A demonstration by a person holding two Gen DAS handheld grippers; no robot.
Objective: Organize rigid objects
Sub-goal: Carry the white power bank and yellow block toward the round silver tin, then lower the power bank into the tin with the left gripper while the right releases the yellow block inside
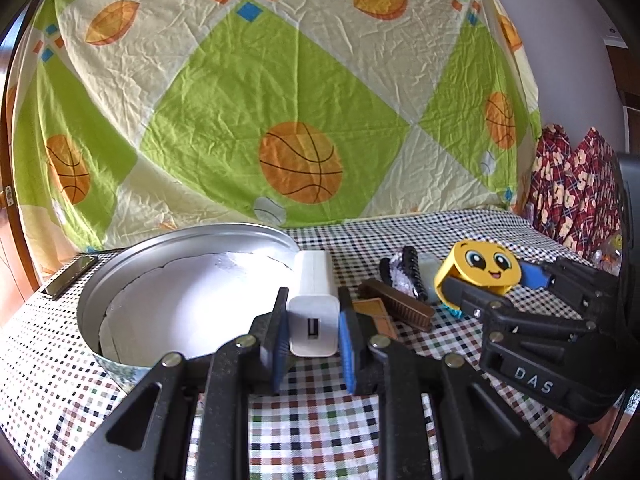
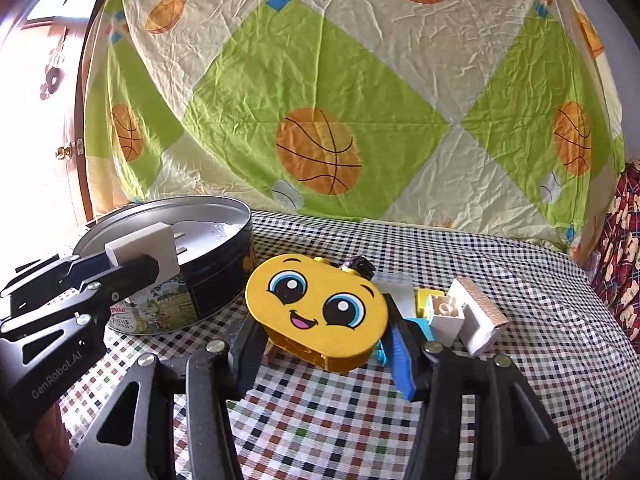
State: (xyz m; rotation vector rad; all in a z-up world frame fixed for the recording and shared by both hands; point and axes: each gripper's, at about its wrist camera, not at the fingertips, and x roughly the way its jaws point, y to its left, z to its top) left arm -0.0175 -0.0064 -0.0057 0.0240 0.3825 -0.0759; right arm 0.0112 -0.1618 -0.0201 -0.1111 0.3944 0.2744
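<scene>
My left gripper is shut on a white USB charger and holds it above the table beside the round metal tin. In the right wrist view the charger hangs in the left gripper at the tin's near rim. My right gripper is shut on a yellow smiley-face box, held just above the checkered cloth. That box and the right gripper also show in the left wrist view.
A brown brush, a black hair clip and an orange card lie on the cloth right of the charger. A white block, a white box and blue pieces lie behind the yellow box. A phone lies at the far left.
</scene>
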